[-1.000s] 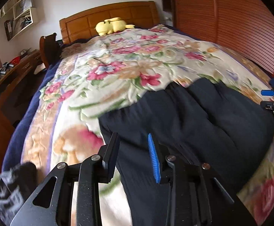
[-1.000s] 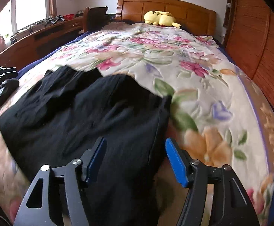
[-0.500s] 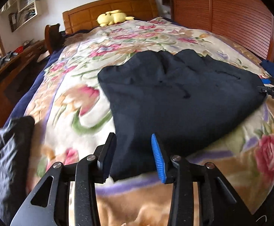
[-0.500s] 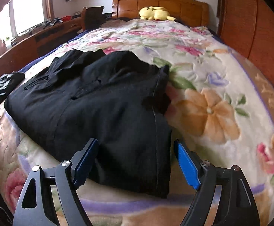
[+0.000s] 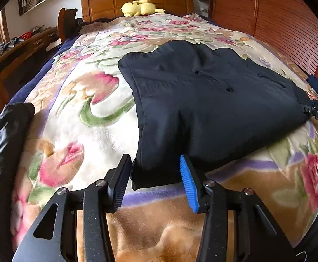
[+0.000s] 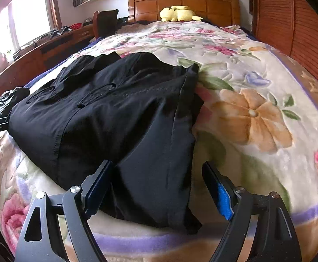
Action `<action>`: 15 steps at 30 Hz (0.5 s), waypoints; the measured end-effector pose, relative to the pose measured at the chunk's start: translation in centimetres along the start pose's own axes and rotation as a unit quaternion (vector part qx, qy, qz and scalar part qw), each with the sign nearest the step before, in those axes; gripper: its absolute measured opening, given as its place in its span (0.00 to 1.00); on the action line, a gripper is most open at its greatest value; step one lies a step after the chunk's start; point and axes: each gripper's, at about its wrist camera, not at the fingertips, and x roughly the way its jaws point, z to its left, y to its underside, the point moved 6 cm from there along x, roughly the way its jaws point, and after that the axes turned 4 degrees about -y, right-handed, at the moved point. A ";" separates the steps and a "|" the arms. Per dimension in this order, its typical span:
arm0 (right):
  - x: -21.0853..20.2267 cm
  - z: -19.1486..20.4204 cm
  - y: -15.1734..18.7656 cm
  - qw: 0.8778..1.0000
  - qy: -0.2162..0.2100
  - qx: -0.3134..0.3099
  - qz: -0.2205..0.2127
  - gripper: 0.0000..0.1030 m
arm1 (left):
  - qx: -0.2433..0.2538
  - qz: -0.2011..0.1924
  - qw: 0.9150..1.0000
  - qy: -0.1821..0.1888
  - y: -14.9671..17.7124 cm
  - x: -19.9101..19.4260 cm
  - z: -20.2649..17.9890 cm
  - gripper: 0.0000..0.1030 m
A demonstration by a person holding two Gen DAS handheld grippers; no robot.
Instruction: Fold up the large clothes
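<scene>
Soft, limp black folded cloth garment [image 5: 202,100] on flowered fleece blanket [image 5: 97,131]; best pinched at near corners. Left gripper [image 5: 154,179] just opening, right gripper [image 6: 156,187] released, both straddling cloth.

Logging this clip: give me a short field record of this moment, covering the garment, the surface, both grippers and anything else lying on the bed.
garment: black garment, folded, lying flat
surface: floral blanket on a bed
left gripper: jaws have just been opening; garment's near corner between them, pads not pressing
right gripper: open wide, astride the garment's near edge
other items: yellow plush toy at the headboard; dark clothing at the bed's left edge
</scene>
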 end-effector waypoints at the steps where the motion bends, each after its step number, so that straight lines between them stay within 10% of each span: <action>1: 0.1 0.0 0.0 1.000 -0.001 0.001 0.001 0.82 | -0.004 0.001 1.000 0.002 0.1 0.1 0.1 0.46; 15: 0.9 0.1 -0.1 1.000 -0.004 0.007 0.012 0.84 | -0.021 0.024 0.999 0.011 0.7 1.1 0.3 0.50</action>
